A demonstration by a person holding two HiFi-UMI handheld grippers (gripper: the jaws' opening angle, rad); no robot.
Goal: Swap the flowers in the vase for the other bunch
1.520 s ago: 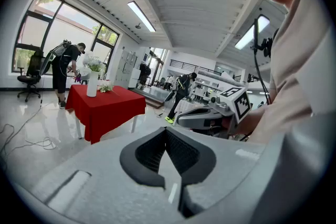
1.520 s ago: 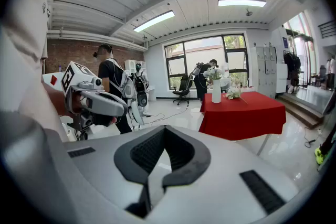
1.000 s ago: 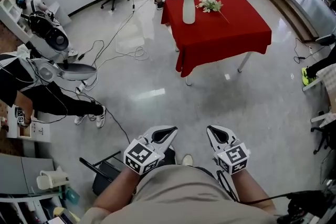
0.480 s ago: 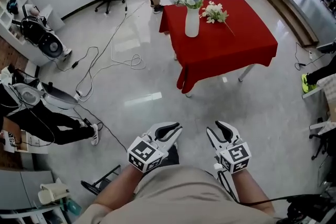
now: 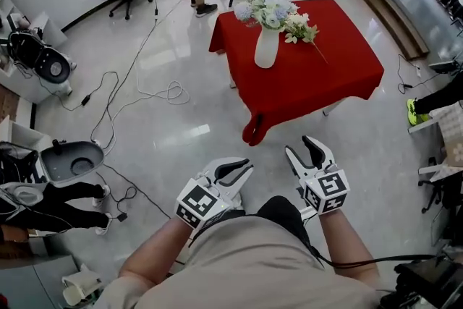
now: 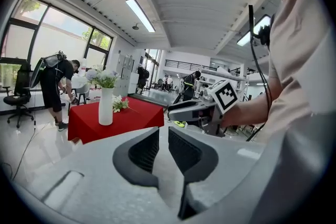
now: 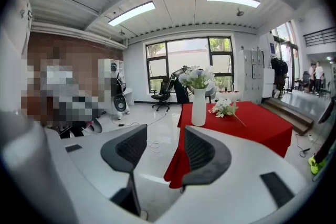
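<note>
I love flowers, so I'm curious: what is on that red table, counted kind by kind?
Vases: 1, the white vase
Flower bunches: 2, the bunch in the vase and the loose bunch lying beside it on the red table
Total: 3

Ahead of me, upper centre, stands the red-clothed square table (image 5: 329, 76). On its left part the white ceramic vase (image 5: 266, 48) holds pale blue-white flowers (image 5: 262, 11), with the loose white bunch (image 5: 301, 30) just right.
</note>
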